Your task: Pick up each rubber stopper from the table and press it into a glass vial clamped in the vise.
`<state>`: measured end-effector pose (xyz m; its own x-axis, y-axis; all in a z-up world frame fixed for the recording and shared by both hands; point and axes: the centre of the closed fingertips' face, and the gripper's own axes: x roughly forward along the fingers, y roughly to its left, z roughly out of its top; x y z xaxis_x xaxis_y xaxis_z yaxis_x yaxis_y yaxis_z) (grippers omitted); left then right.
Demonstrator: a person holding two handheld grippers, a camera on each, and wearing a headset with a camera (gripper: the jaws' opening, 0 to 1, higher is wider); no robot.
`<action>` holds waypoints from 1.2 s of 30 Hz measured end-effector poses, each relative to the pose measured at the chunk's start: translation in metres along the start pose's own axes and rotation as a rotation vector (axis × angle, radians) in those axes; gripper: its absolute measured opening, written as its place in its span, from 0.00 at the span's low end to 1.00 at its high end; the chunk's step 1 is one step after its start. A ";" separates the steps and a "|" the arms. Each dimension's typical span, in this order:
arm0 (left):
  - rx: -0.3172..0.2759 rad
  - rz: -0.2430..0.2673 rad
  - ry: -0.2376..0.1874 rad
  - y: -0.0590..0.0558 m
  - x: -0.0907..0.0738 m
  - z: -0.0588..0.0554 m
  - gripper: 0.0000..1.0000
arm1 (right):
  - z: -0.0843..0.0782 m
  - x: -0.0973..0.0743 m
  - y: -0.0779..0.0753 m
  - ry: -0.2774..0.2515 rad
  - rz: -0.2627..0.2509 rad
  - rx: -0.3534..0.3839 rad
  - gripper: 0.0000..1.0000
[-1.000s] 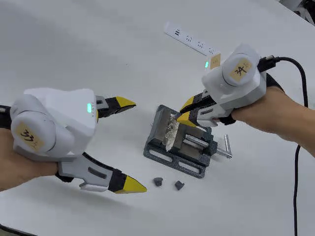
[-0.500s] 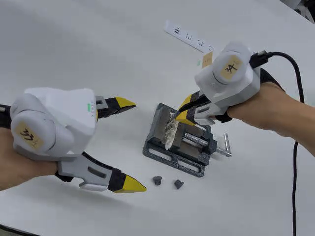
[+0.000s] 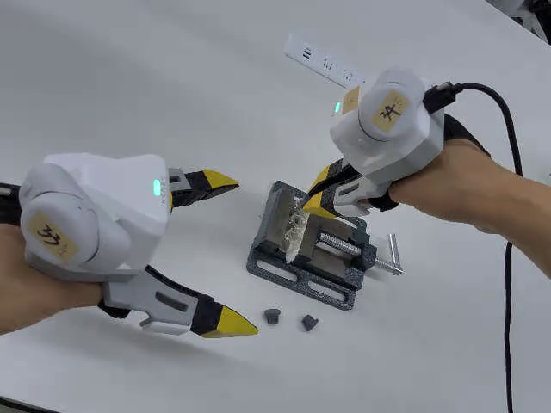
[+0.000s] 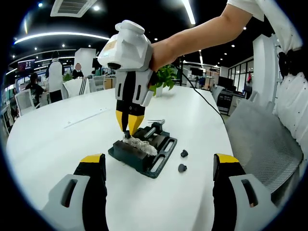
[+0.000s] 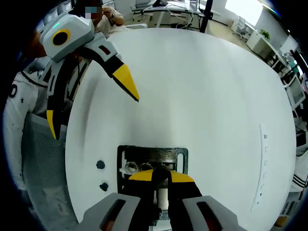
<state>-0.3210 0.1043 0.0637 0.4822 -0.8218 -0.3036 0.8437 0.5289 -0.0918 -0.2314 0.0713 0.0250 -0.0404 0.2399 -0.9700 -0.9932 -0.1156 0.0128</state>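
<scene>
**Small soft stoppers, thin glass: pinch light, press straight**

**Head view.** The right gripper (image 3: 314,202) hangs over the vise (image 3: 293,277), its jaws drawn narrow just above the glass vials (image 3: 297,234) clamped there. The left gripper (image 3: 225,251) is well apart to the side, with its jaws wide and nothing between them. Two loose stoppers (image 3: 272,317) lie on the tabletop (image 3: 129,77) just beside the vise's near edge, close together but not touching.

**Left gripper view.** Its own jaws are spread wide at the bottom. Beyond them the right gripper's yellow tips come down onto the row of vials. The same two loose stoppers sit beside the vise.

**Right gripper view.** The jaws pinch a small dark stopper (image 5: 161,173) between their tips, directly over the vise. Two open vial mouths show just left of it. I cannot tell whether more are hidden under the jaws.

**Handling, as I judge it.**
- **Stoppers:** They look light, soft and grippy. They are best pinched by the sides of the broad head, leaving the plug end free.
- **Vials:** The glass is brittle, so the push should be straight down and modest.
- **Vise:** It looks heavy enough to stay put.

**Count.**
- **Stoppers:** three, one held and two loose.
- **Vise:** one.
- **Vials:** at least two.
</scene>
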 end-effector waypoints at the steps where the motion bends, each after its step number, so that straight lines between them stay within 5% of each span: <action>1: 0.002 -0.002 -0.001 -0.001 0.000 0.001 0.92 | 0.000 0.000 -0.001 -0.004 -0.001 0.001 0.05; 17: -0.001 0.009 0.002 0.002 -0.004 0.001 0.92 | 0.006 -0.005 0.004 -0.062 0.010 -0.005 0.11; 26: -0.004 0.013 0.004 0.003 -0.006 -0.001 0.92 | 0.003 -0.017 0.001 -0.085 -0.011 0.002 0.06; 36: -0.004 0.007 0.015 0.003 -0.005 -0.004 0.91 | 0.000 -0.010 0.001 -0.083 0.001 -0.001 0.00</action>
<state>-0.3222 0.1105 0.0607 0.4849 -0.8147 -0.3181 0.8392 0.5358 -0.0930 -0.2324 0.0691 0.0351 -0.0501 0.3187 -0.9465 -0.9931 -0.1165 0.0133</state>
